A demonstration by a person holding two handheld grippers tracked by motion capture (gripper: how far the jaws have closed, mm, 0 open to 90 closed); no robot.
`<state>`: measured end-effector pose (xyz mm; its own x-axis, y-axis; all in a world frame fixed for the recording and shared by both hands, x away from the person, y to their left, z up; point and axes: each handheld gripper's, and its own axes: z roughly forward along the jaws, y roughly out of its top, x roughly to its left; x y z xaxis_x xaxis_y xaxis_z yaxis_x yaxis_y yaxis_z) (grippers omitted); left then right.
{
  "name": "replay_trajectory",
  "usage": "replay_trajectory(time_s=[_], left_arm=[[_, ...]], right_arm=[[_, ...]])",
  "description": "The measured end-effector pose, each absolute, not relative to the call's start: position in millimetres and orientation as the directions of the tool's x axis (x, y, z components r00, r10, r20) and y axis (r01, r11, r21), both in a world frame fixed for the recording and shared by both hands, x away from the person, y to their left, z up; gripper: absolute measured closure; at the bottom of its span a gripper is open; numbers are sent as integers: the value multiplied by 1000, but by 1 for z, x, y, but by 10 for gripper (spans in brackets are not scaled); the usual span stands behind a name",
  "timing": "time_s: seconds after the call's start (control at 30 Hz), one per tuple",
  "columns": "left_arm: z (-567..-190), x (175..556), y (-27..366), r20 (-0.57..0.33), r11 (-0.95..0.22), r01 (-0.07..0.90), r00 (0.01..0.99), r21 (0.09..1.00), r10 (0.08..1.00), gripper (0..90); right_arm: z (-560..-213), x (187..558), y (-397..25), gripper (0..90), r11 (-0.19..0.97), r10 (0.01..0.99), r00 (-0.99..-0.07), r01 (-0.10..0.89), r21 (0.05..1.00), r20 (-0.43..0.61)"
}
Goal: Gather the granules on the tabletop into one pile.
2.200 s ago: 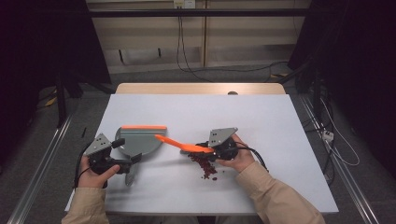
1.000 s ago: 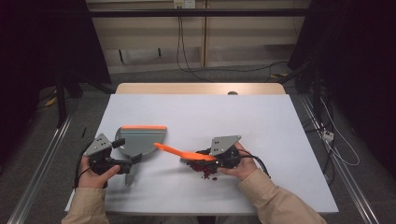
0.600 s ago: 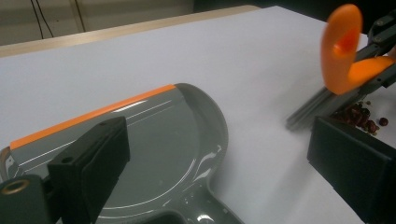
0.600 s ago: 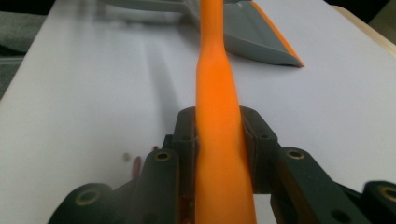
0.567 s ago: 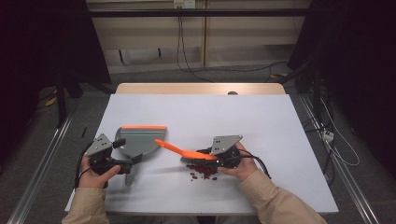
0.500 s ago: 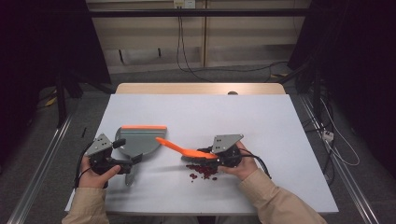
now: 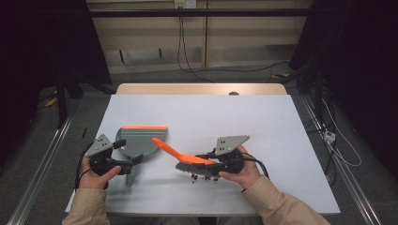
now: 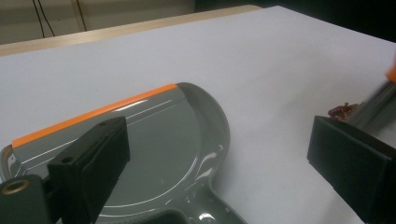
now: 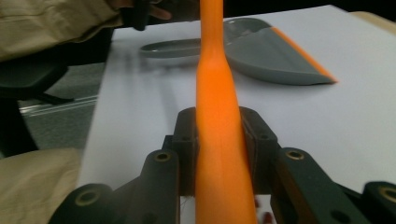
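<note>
The grey plastic dustpan with an orange front lip [image 7: 139, 139] lies flat on the white table top [image 7: 263, 122] and serves as the reference landmark. The left gripper [image 7: 126, 165] sits at the dustpan's handle end, on the person's side. In the left gripper view its black jaws stand well apart, one over the pan's left half, the other out past the pan's right side; they grip nothing.

The right gripper [image 7: 217, 164] is to the right of the dustpan. Its jaws are clamped on the orange handle of the small hand brush with dark bristles [image 7: 185, 158]. The handle tip points toward the dustpan's lip and ends just beside it. The bristles rest on the table, farther right of the dustpan.

A scatter of small dark red crumbs [image 7: 202, 176] lies just beside the bristles, on the side away from the dustpan's lip.
</note>
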<state>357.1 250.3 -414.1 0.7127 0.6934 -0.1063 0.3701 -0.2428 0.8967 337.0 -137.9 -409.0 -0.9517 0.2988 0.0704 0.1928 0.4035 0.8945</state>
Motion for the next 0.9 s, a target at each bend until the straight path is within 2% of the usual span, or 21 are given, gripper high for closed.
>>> replay_trajectory(time_s=[0.23,0.43,0.67,0.9], left_arm=[[-414,357,252,-109,-238,373,708,897,698,57],[-414,357,252,-107,-241,371,710,897,696,57],[-414,357,251,-105,-245,371,712,896,694,57],[-414,356,251,-105,-243,368,714,897,693,57]], right_arm=[[-430,333,-127,713,432,265,-946,289,854,186],[-433,345,-135,713,410,305,-933,311,857,193],[-432,349,-140,713,385,301,-933,310,869,199],[-418,348,-152,713,347,351,-922,293,891,166]])
